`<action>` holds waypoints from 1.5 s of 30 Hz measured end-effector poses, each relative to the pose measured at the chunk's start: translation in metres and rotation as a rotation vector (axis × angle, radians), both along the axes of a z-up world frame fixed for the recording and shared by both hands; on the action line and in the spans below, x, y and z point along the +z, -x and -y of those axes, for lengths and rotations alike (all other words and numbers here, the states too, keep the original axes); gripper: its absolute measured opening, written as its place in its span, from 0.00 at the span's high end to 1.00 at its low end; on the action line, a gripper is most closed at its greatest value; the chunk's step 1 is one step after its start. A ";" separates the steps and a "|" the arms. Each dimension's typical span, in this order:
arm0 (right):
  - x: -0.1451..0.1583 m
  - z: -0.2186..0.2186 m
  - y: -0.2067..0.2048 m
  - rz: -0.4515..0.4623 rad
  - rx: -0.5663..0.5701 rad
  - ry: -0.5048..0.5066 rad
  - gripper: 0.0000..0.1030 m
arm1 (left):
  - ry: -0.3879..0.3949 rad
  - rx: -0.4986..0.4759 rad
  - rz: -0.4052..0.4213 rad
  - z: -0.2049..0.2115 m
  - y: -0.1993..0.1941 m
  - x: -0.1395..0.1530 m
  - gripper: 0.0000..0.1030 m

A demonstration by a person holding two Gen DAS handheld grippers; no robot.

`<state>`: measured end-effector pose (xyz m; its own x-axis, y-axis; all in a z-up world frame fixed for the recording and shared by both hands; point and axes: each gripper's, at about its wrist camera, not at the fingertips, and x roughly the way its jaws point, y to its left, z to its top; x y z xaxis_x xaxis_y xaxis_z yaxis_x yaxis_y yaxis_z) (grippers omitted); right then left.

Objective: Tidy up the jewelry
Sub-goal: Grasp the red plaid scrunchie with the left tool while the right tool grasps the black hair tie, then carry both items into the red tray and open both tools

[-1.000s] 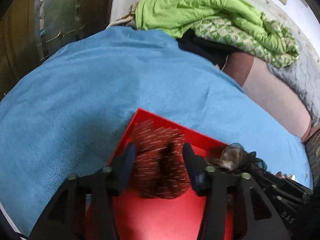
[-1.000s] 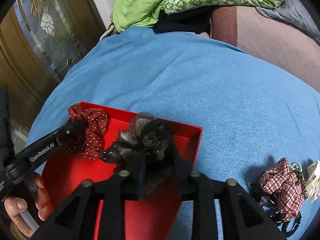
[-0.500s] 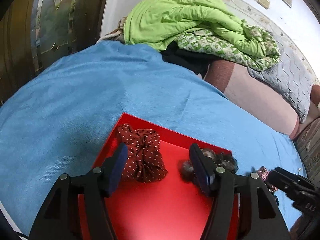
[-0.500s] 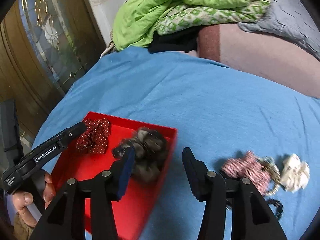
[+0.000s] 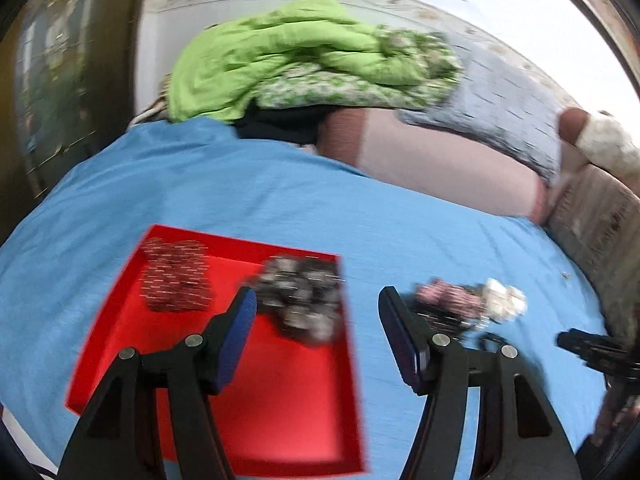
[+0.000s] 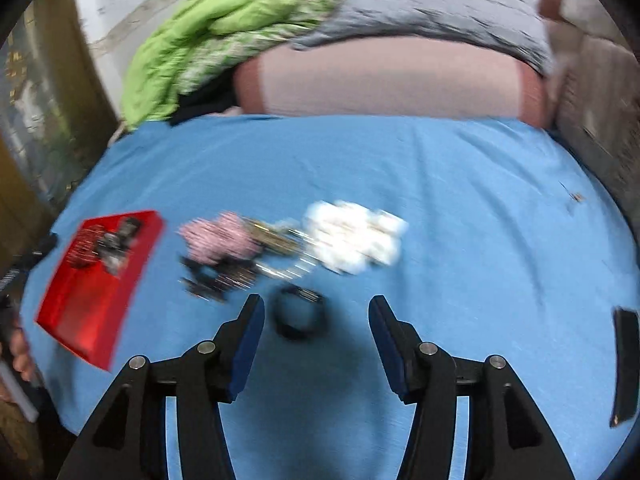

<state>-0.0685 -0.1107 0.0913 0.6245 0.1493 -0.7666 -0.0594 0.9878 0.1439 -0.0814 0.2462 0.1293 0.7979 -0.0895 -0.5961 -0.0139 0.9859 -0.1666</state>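
Red tray (image 5: 280, 408): seen lower left of centre in the left wrist view, lying flat on the blue cloth (image 6: 400, 168); in the right wrist view it's at the left edge, mid-height.
Dotted red scrunchie (image 5: 176, 280): sat in the tray's far left corner, blurred.
Dark gauzy scrunchie (image 5: 300, 296): also inside the tray, against its right wall, just beside the dotted one but apart from it.
Loose pile: laid on the cloth right of the tray, outside it. A pink plaid scrunchie (image 6: 220, 240), a white fabric piece (image 6: 356, 240) and some gold and silver bits between them can be made out; too smeared to name further.
Black hair tie (image 6: 300, 314): found below the pile in the right wrist view, alone on the cloth, between the blue pads.
Left gripper (image 5: 316, 336): jaws spread wide, nothing held, hovering over the tray's right edge.
Right gripper (image 6: 316, 332): jaws spread wide too, nothing gripped; the black tie is framed between them, contact can't be told.
Background: green quilt (image 5: 288, 56) piled at the top of frame, pinkish sofa cushion (image 6: 392, 76) behind the cloth.
Dark flat object (image 6: 624, 364): spotted at the right edge on the cloth.
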 end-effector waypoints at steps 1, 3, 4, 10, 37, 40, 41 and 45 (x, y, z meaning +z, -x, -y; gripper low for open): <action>-0.003 0.007 0.002 -0.004 -0.010 -0.004 0.43 | -0.005 -0.025 -0.005 0.012 0.000 0.002 0.39; -0.009 0.017 0.004 -0.013 -0.023 -0.025 0.43 | -0.014 -0.074 -0.027 0.035 -0.004 0.002 0.39; -0.012 0.019 0.005 -0.016 -0.024 -0.036 0.43 | -0.020 -0.097 -0.045 0.049 -0.009 0.001 0.39; -0.033 0.014 0.002 -0.023 -0.005 -0.104 0.43 | -0.060 -0.212 -0.125 0.109 -0.033 -0.013 0.39; -0.072 -0.043 -0.043 -0.043 0.057 0.003 0.85 | -0.164 -0.322 -0.276 0.168 -0.110 -0.067 0.92; -0.070 -0.039 -0.040 -0.047 0.059 -0.024 0.91 | -0.141 -0.314 -0.257 0.165 -0.102 -0.057 0.92; -0.068 -0.038 -0.038 -0.048 0.059 -0.043 0.91 | -0.134 -0.313 -0.251 0.165 -0.099 -0.054 0.92; -0.059 -0.029 -0.025 -0.034 0.050 -0.096 0.91 | -0.106 -0.315 -0.220 0.162 -0.082 -0.036 0.92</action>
